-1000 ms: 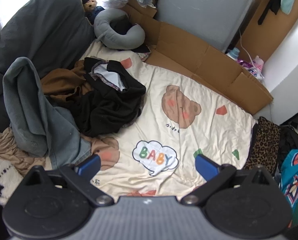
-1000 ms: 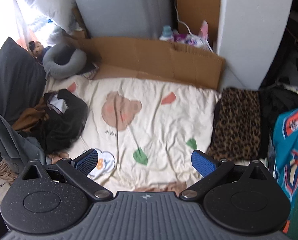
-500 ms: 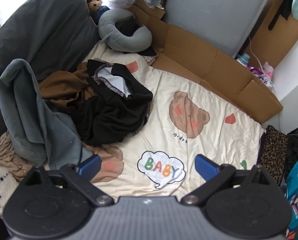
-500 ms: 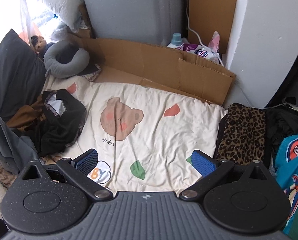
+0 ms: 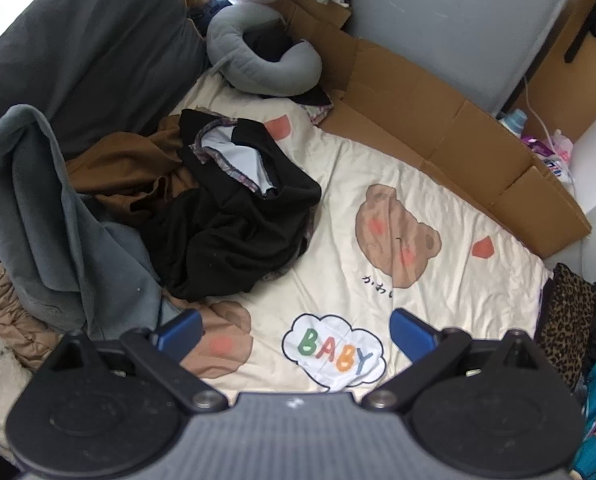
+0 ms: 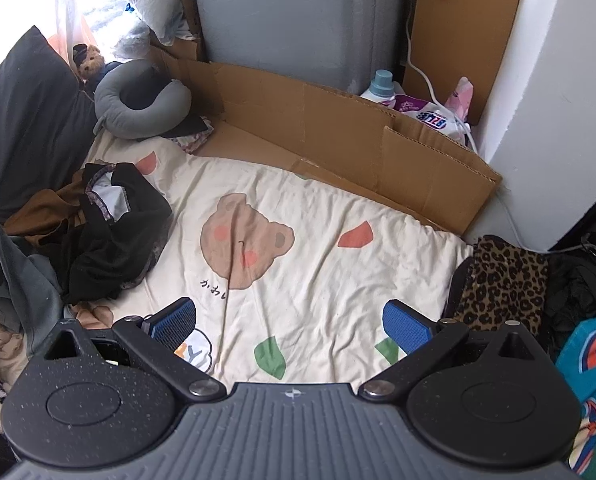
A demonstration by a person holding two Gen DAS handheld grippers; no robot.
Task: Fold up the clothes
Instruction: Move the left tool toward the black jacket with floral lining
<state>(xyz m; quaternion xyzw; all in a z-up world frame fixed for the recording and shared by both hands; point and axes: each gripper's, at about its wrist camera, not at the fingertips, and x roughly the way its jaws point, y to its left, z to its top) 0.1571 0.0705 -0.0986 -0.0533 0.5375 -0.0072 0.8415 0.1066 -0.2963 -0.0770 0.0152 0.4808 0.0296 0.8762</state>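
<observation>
A heap of unfolded clothes lies on the left of a cream bear-print blanket (image 5: pixel 438 280): a crumpled black garment (image 5: pixel 233 224) (image 6: pixel 113 236), a brown one (image 5: pixel 125 168) behind it, a grey-blue one (image 5: pixel 45 216) draped at the left and a tan one (image 5: pixel 1 304) at the near left. My left gripper (image 5: pixel 295 330) hovers open above the blanket's "BABY" print, just right of the heap. My right gripper (image 6: pixel 289 320) is open too, above the middle of the blanket, nothing between its blue pads (image 6: pixel 406 326).
A folded leopard-print piece (image 6: pixel 502 280) and a teal garment (image 6: pixel 590 360) lie at the blanket's right edge. Flattened cardboard (image 6: pixel 338 132) lines the far side before a grey cabinet (image 6: pixel 298 20). A grey neck pillow (image 5: pixel 257 56) and dark cushion (image 5: pixel 77 44) sit at the back left.
Both grippers have moved forward and down toward the blanket, so the clothes heap and bear print look closer. Both stay open and hold nothing.
</observation>
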